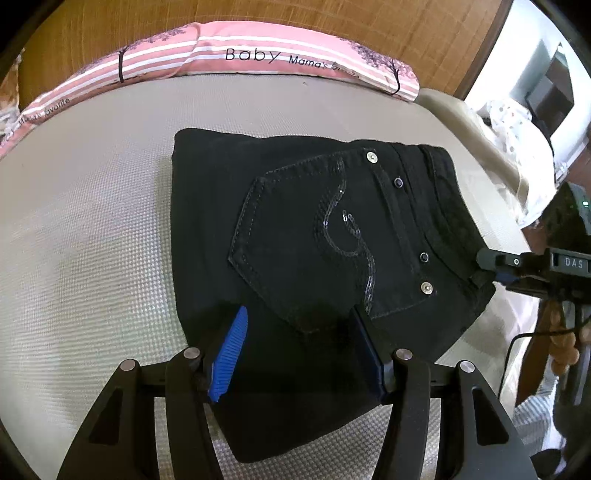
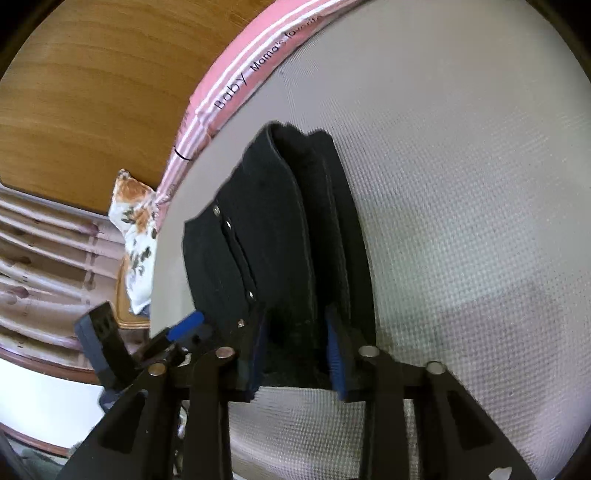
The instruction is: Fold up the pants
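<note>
Black pants (image 1: 314, 236) lie folded into a compact stack on the grey mattress (image 1: 92, 229), back pocket with a sequin swirl facing up. My left gripper (image 1: 299, 332) is open, its blue pads wide apart just above the stack's near edge. My right gripper (image 1: 491, 269) is at the waistband corner on the right. In the right wrist view the pants (image 2: 273, 236) show as stacked layers seen edge-on, and my right gripper (image 2: 295, 354) has its jaws on either side of that thick edge; whether they press on it is unclear. The left gripper (image 2: 177, 336) shows at the lower left.
A pink striped pillow (image 1: 229, 55) lies along the wooden headboard (image 1: 332, 18) at the back. A floral pillow (image 2: 136, 229) and pink curtains (image 2: 40, 266) are beside the bed. White bedding (image 1: 517, 133) lies beyond the mattress's right edge.
</note>
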